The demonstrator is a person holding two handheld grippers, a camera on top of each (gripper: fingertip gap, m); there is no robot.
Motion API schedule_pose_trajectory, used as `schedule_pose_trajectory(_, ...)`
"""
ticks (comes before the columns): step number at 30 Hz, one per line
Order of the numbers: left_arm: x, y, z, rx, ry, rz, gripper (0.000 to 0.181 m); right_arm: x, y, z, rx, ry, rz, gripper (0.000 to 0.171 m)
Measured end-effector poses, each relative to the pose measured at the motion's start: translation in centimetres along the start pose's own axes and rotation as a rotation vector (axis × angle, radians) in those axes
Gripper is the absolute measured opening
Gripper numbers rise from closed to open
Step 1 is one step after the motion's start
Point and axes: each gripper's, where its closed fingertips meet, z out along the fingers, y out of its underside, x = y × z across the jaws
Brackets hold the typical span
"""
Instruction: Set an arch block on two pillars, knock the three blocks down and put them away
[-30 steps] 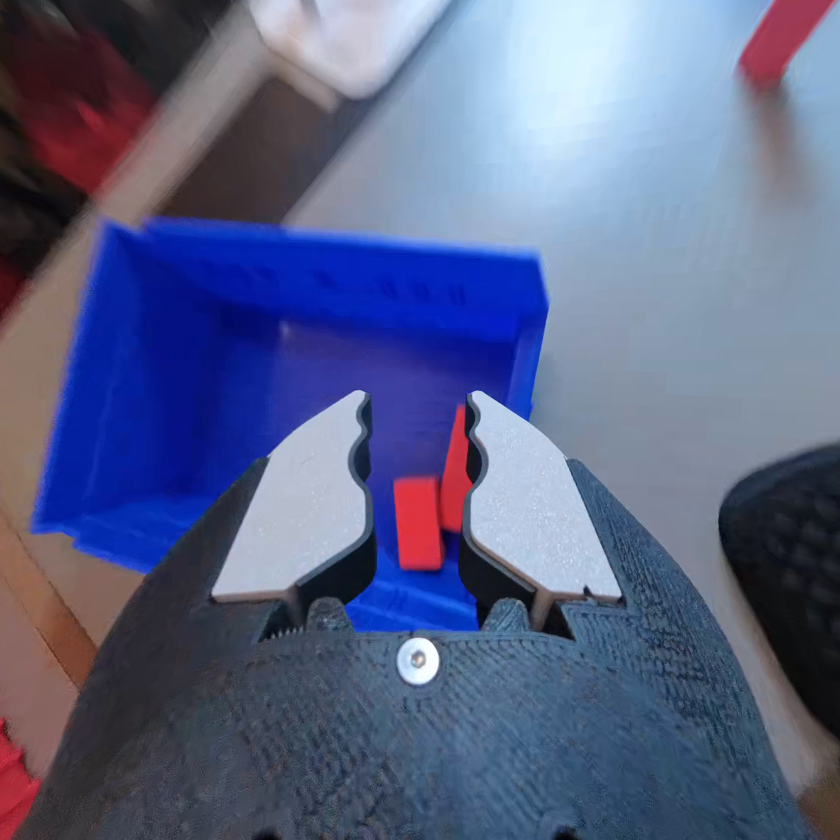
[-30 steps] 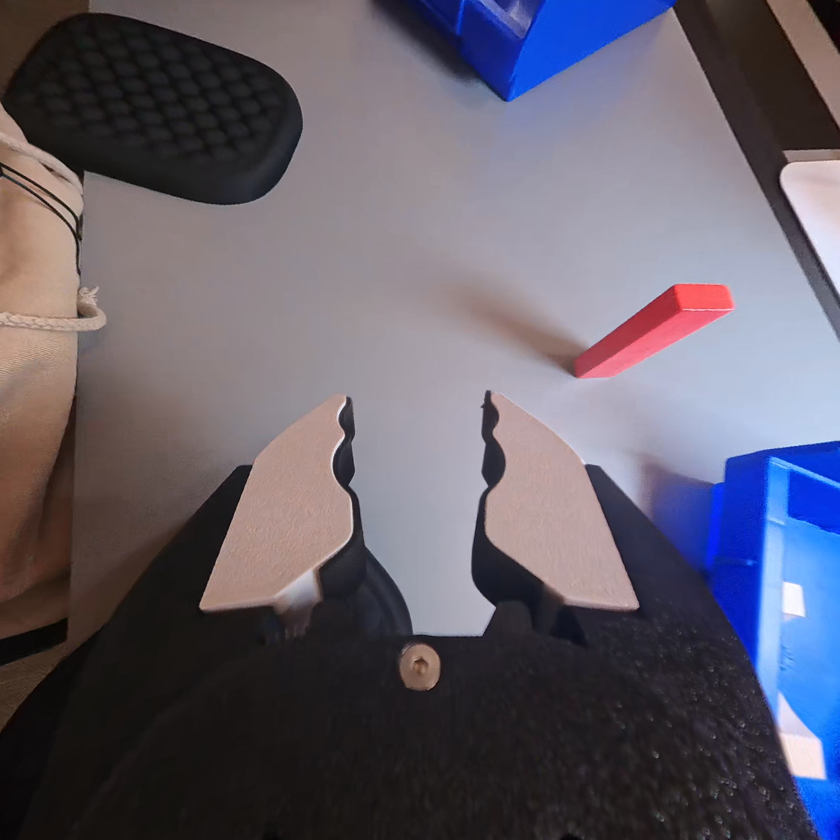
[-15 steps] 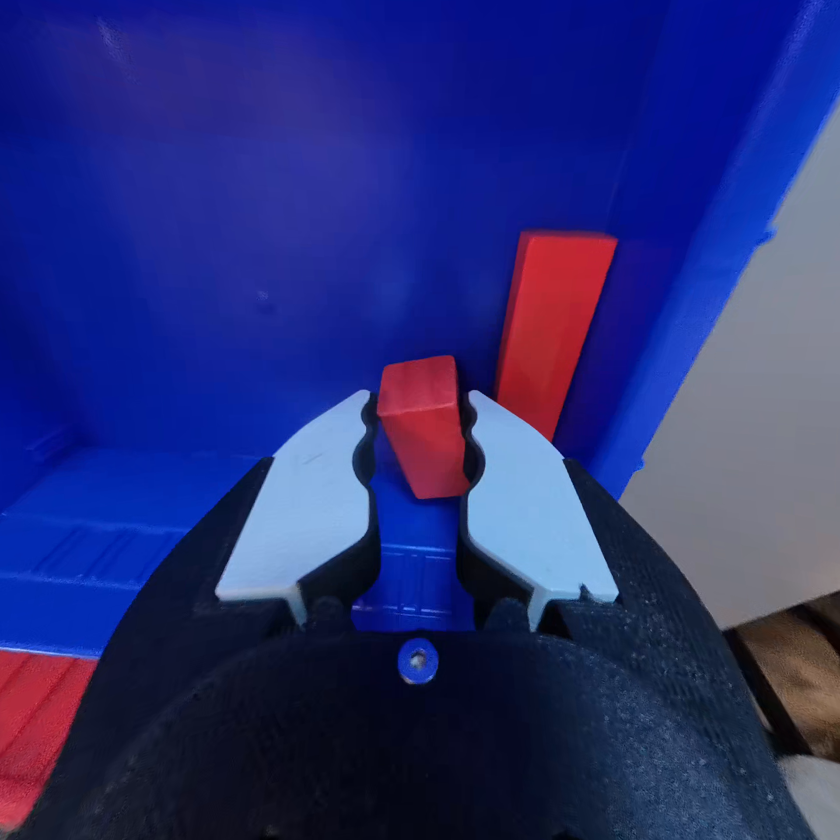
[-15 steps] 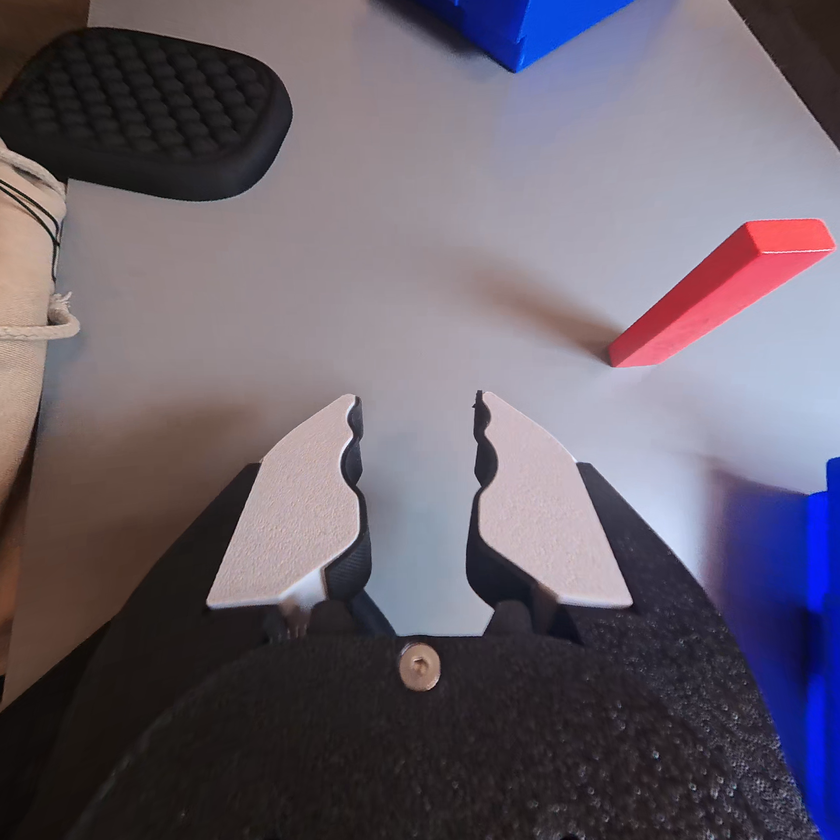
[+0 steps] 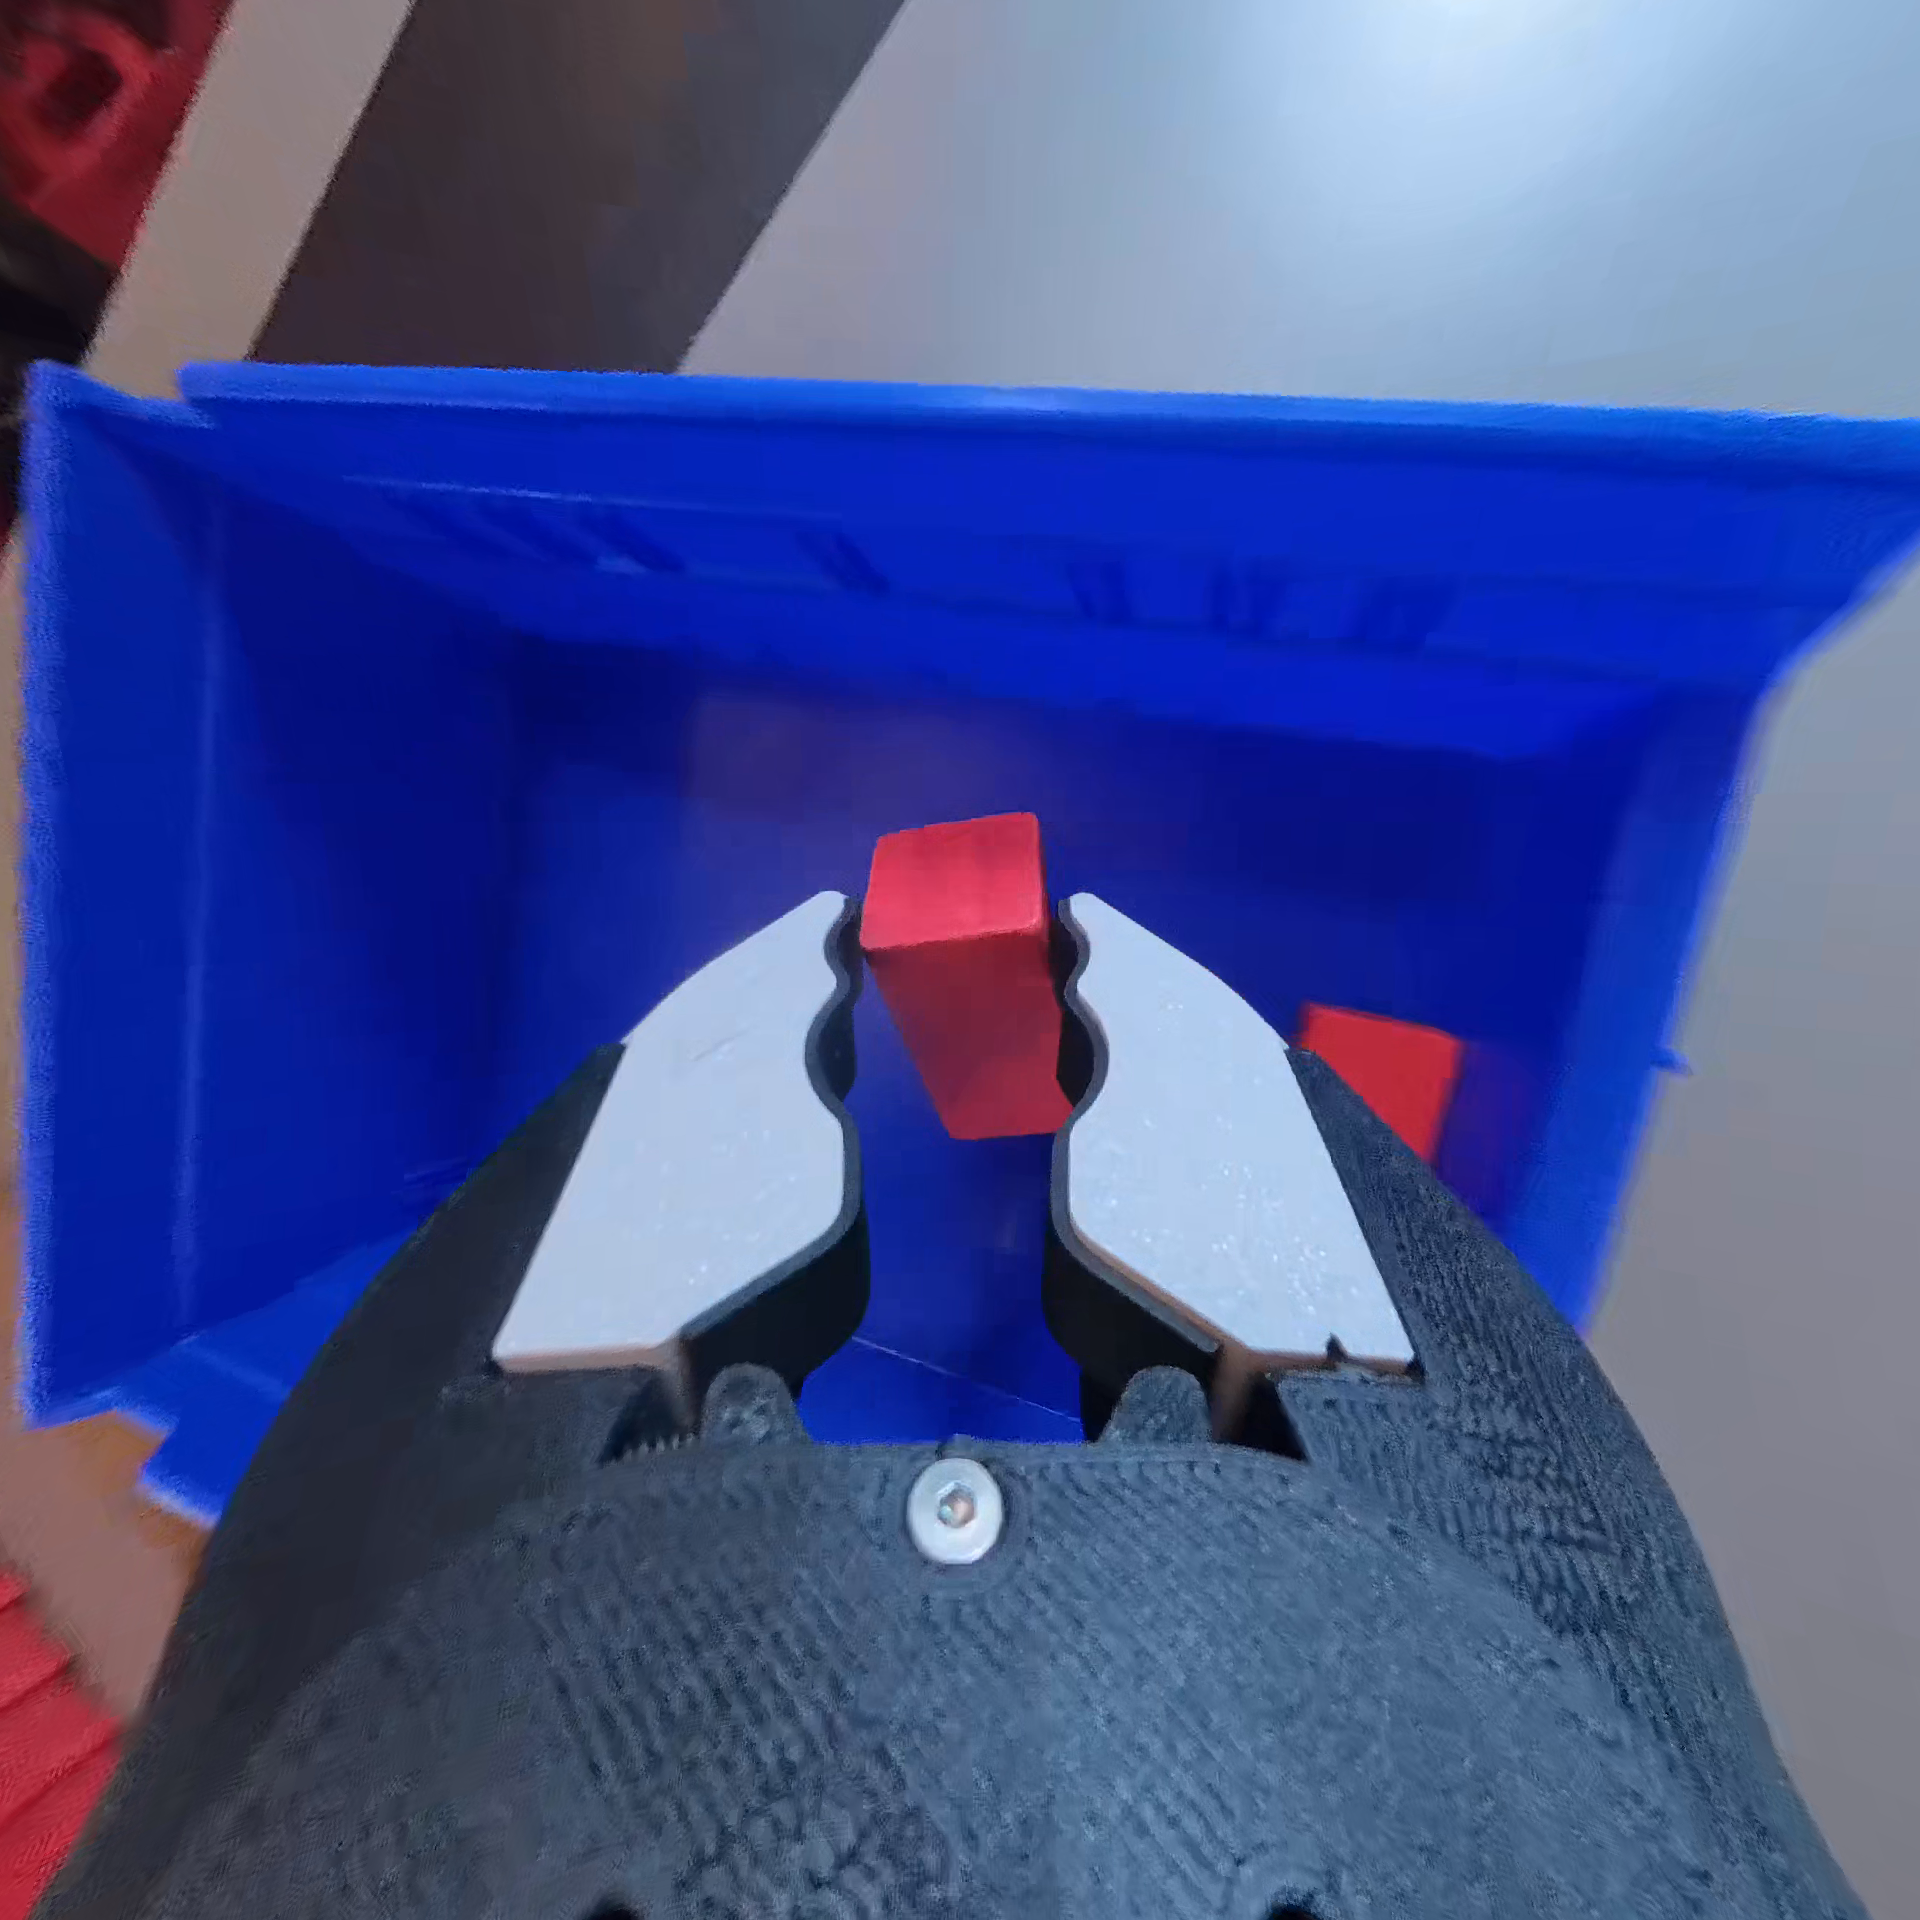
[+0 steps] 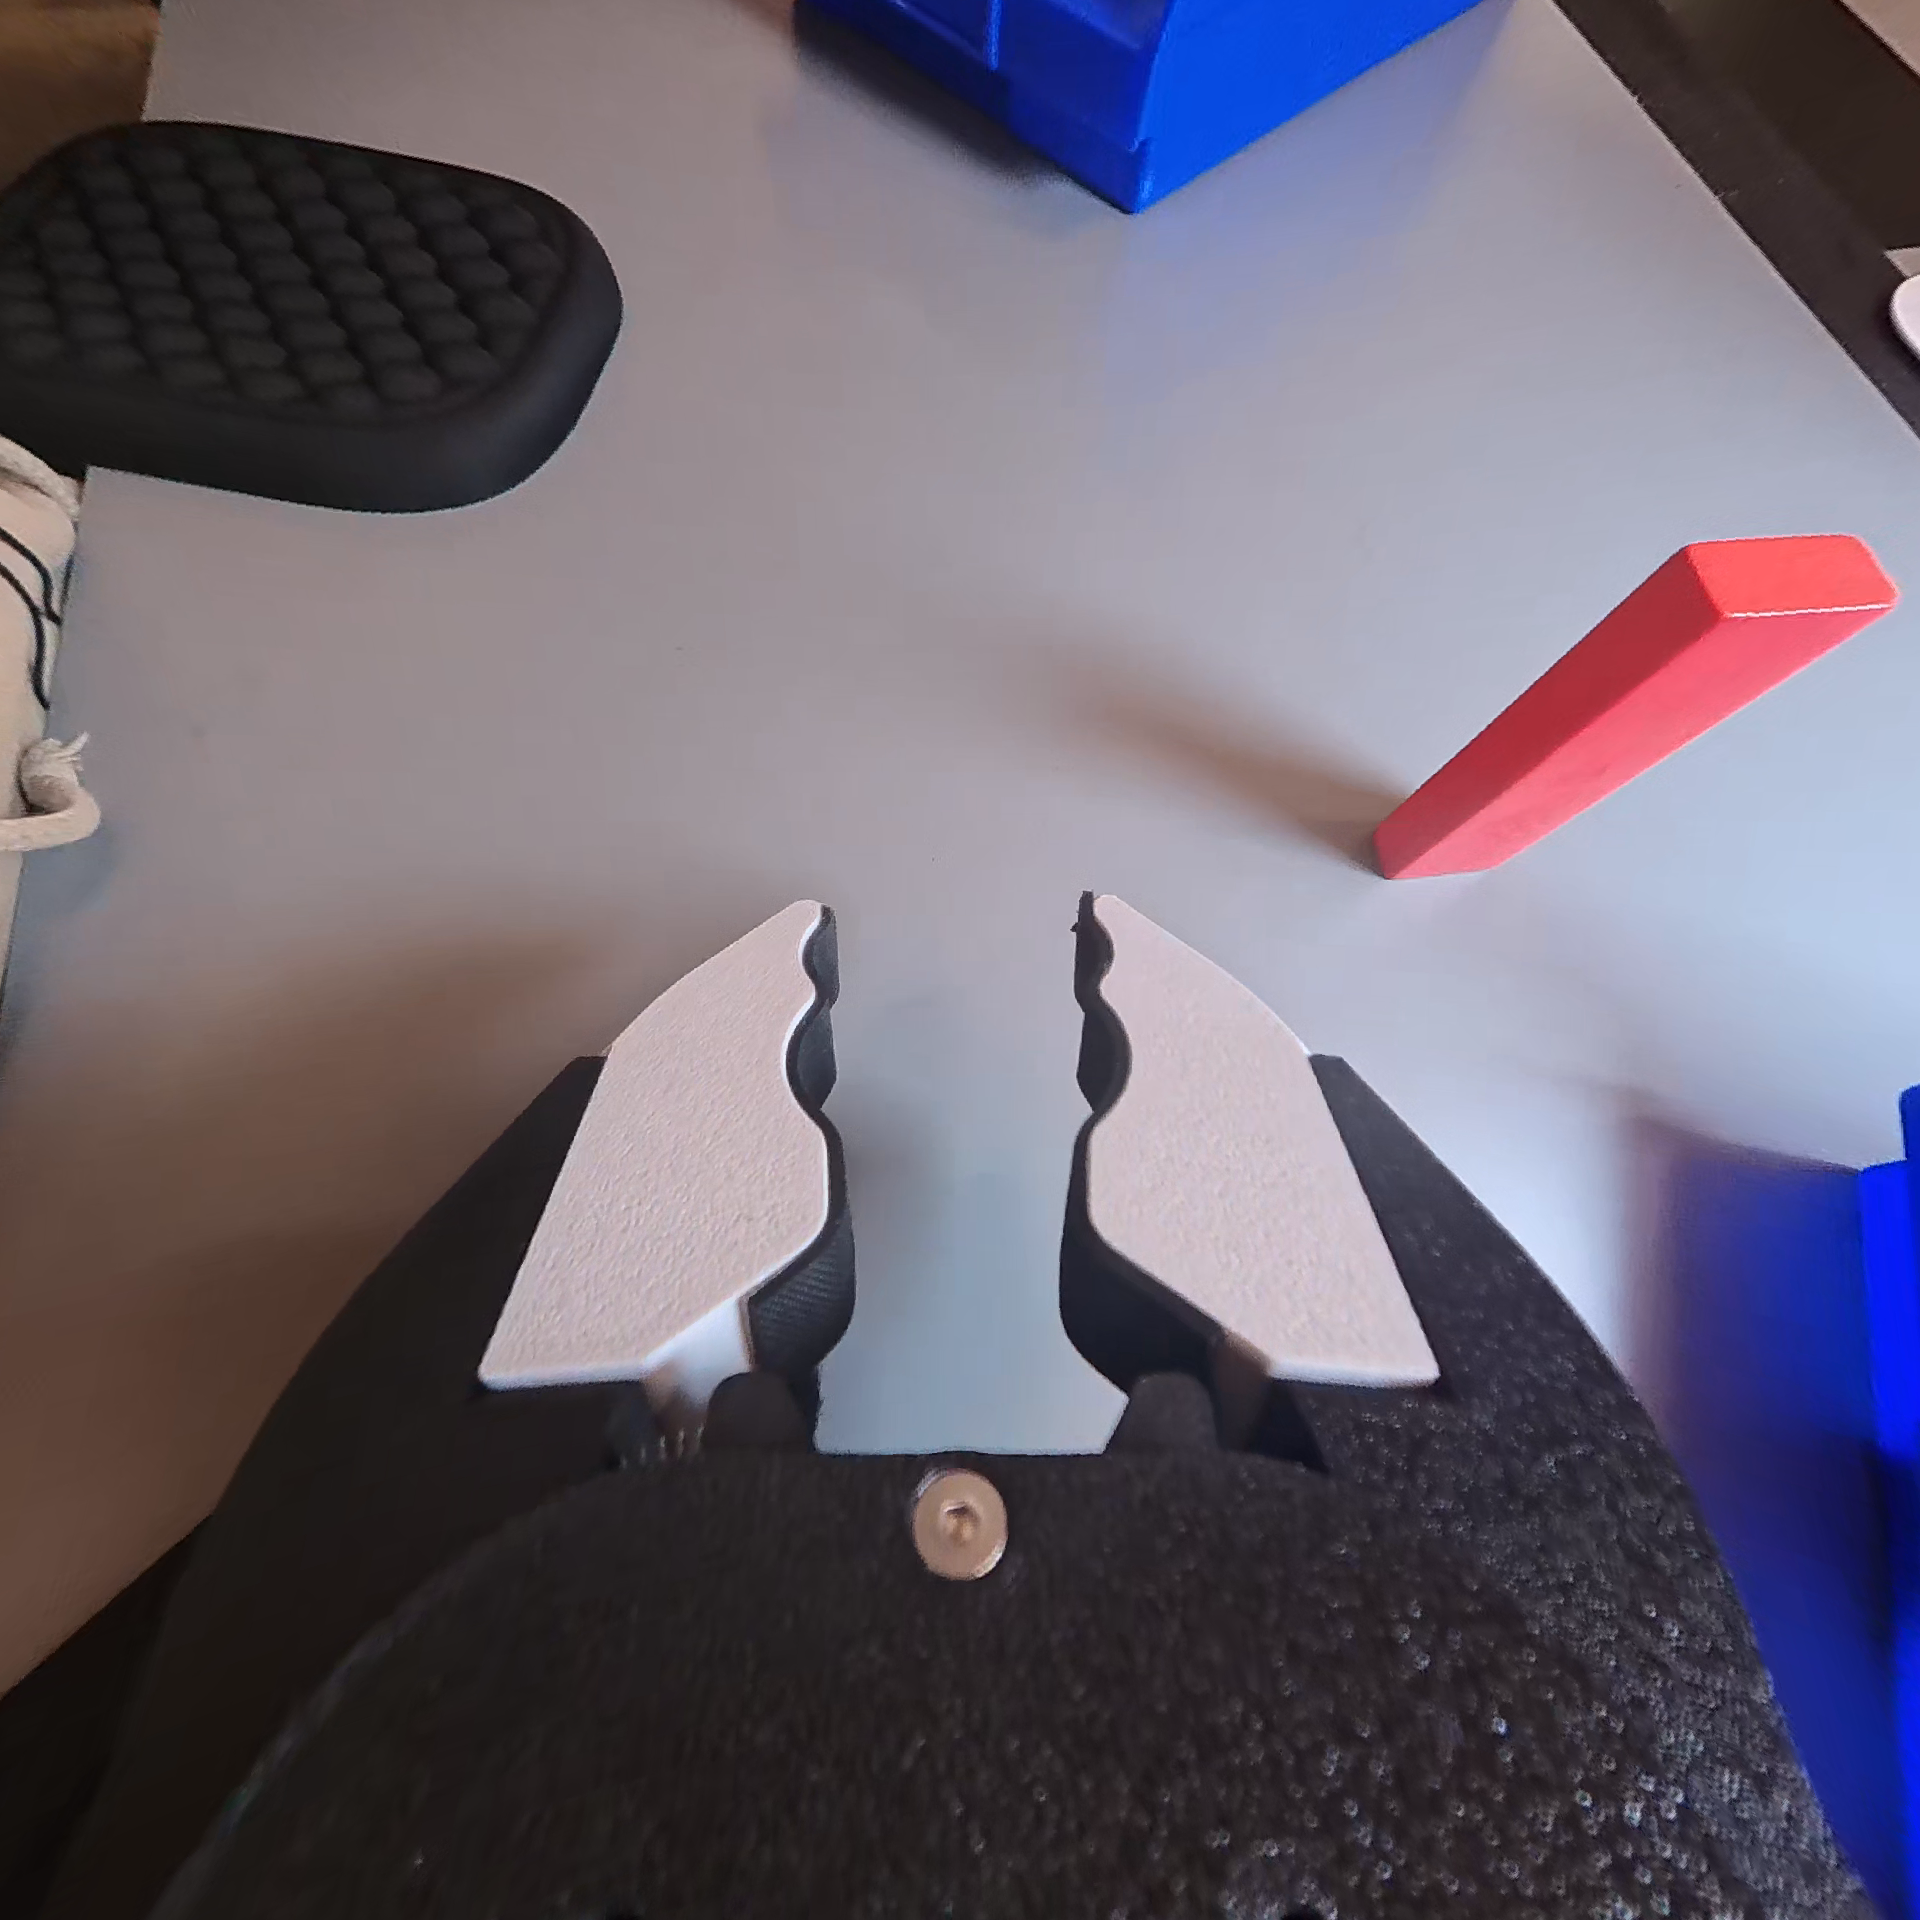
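Observation:
My left gripper is shut on a red block and holds it, tilted, above the inside of a blue bin. A second red block leans in the bin's right corner, partly hidden by my right finger. My right gripper is open and empty, low over the grey table. A long red block stands upright on the table, ahead and to the right of it.
A black dimpled pad lies at the table's far left. A blue bin stands at the far edge, and another blue bin shows at the right edge. A beige cloth with a cord hangs at the left. The grippers' ends are close to 40 cm from one another.
My left gripper went down into the bin, closed on the red block and has lifted it up. My right gripper has drifted a little over the table and stays open.

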Motion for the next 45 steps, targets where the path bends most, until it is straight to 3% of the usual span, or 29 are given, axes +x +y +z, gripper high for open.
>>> schedule_pose_trajectory(3, -1.8, 0.1, 1.8, -0.065, -0.111, 0.028, 0.041, 0.3, 0.5, 0.0, -0.01, 0.02, 0.0, 0.044)
schedule_pose_trajectory(5, -1.5, -0.3, 2.1, -0.065, -0.096, 0.035, 0.051, 0.4, 0.7, 0.0, -0.009, 0.023, 0.007, 0.044)
schedule_pose_trajectory(7, 0.6, -0.7, 1.9, -0.063, 0.02, 0.036, 0.056, 0.5, 0.7, -0.1, -0.003, 0.016, 0.018, 0.044)
schedule_pose_trajectory(10, 6.3, 1.4, 0.2, -0.194, 0.383, 0.062, 0.062, 0.5, 0.5, 0.0, 0.009, -0.01, 0.038, 0.044)
schedule_pose_trajectory(12, 5.6, 2.6, 0.6, -0.268, 0.33, 0.14, 0.069, 0.4, 0.5, 0.2, 0.005, -0.017, 0.038, 0.044)
schedule_pose_trajectory(14, 6.5, 2.9, 0.2, -0.292, 0.4, 0.145, 0.07, 0.1, 0.7, 0.3, -0.005, -0.013, 0.024, 0.044)
schedule_pose_trajectory(16, 7.2, 3.2, -0.5, -0.304, 0.473, 0.175, 0.055, 0.0, 0.9, 0.2, -0.01, -0.016, 0.018, 0.044)
schedule_pose_trajectory(20, 6.9, 4.1, -0.6, -0.386, 0.436, 0.228, 0.05, 0.1, 0.9, 0.2, -0.006, -0.024, 0.032, 0.044)
schedule_pose_trajectory(25, 6.2, 5.6, -0.8, -0.528, 0.33, 0.293, 0.057, 0.0, 1.3, 0.2, -0.023, -0.017, 0.023, 0.044)
schedule_pose_trajectory(30, 1.0, 7.8, 0.3, -0.629, -0.04, 0.426, 0.058, 0.3, 1.3, 0.1, -0.02, -0.008, 0.024, 0.044)
schedule_pose_trajectory(33, 2.7, 7.7, -0.3, -0.519, 0.081, 0.335, 0.05, 0.2, 1.3, 0.2, -0.016, -0.021, 0.038, 0.044)
schedule_pose_trajectory(36, 6.6, 7.3, -2.0, -0.416, 0.373, 0.231, 0.034, 0.1, 1.5, 0.5, -0.024, -0.037, 0.046, 0.044)
schedule_pose_trajectory(38, 7.7, 7.7, -2.2, -0.419, 0.477, 0.206, 0.021, -0.1, 1.6, 0.7, -0.037, -0.049, 0.047, 0.044)
schedule_pose_trajectory(45, 8.8, 8.7, -1.2, -0.524, 0.591, 0.185, 0.034, 0.0, 2.4, 0.9, -0.064, -0.046, 0.048, 0.045)
